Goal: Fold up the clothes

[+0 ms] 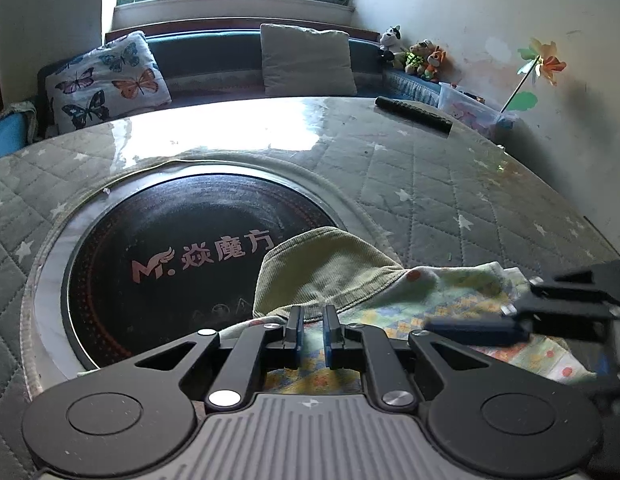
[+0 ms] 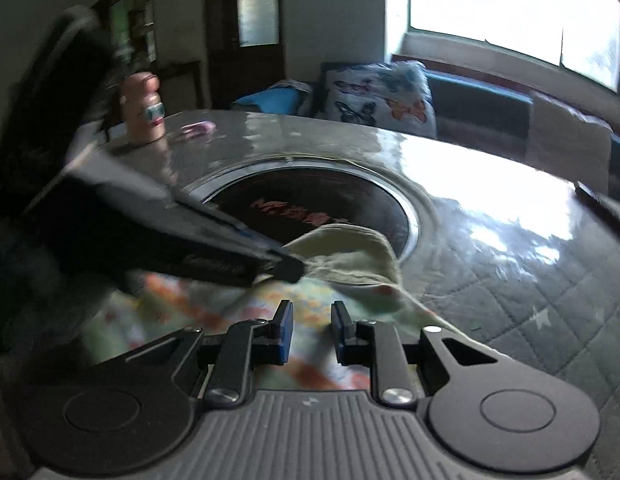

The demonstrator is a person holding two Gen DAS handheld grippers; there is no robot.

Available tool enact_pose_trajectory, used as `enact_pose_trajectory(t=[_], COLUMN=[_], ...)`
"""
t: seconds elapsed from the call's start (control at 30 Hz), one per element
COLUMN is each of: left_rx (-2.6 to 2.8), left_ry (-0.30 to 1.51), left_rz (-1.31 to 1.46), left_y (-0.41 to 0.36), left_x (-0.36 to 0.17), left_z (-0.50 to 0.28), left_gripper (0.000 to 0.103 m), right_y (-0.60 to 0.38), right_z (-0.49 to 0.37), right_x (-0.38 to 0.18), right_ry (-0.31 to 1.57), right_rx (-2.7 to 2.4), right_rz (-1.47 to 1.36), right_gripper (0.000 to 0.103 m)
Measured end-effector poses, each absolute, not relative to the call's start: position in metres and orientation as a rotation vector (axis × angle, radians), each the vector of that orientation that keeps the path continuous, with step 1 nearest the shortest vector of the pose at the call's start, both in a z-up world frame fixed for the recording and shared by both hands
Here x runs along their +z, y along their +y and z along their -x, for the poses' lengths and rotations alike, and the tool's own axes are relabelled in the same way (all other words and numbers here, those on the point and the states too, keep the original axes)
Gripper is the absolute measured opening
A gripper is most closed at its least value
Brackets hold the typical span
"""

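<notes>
A small printed garment [image 1: 449, 292] with a ribbed olive-green part [image 1: 329, 268] lies on the quilted table, its green end over the rim of the black round cooktop [image 1: 170, 240]. My left gripper [image 1: 311, 316] hovers just above the garment's near edge, jaws a small gap apart with nothing between them. My right gripper [image 2: 311, 312] is open over the printed cloth [image 2: 214, 304]; it also shows blurred at the right in the left wrist view [image 1: 489, 326]. The left gripper appears blurred in the right wrist view [image 2: 286, 266], its tip at the green part [image 2: 349, 248].
The table [image 1: 449, 184] has a grey star-quilted cover under clear plastic. A black remote [image 1: 413, 114] lies at the far right. A pink bottle [image 2: 144, 108] and a small pink object [image 2: 198, 128] stand at the far left. A bench with cushions [image 1: 306, 60] runs behind.
</notes>
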State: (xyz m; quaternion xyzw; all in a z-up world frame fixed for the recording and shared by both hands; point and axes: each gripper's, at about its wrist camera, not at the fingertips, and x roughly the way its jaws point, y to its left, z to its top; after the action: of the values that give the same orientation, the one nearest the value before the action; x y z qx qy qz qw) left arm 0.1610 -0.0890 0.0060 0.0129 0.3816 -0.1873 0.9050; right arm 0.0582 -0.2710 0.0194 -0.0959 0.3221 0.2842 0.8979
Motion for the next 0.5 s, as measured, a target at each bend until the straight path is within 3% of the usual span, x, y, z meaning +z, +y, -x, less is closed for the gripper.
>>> enact_pose_trajectory(t=[0.5], left_rx=[-0.349], left_ry=[0.729], left_rz=[-0.018], left_y=[-0.084], left_x=[0.016], left_z=[-0.139], left_gripper=[0.012], right_y=[-0.259], right_z=[0.039], right_x=[0.021], right_ry=[0.65], right_rx=[0.763], right_rz=[0.284], right_gripper=[0.021])
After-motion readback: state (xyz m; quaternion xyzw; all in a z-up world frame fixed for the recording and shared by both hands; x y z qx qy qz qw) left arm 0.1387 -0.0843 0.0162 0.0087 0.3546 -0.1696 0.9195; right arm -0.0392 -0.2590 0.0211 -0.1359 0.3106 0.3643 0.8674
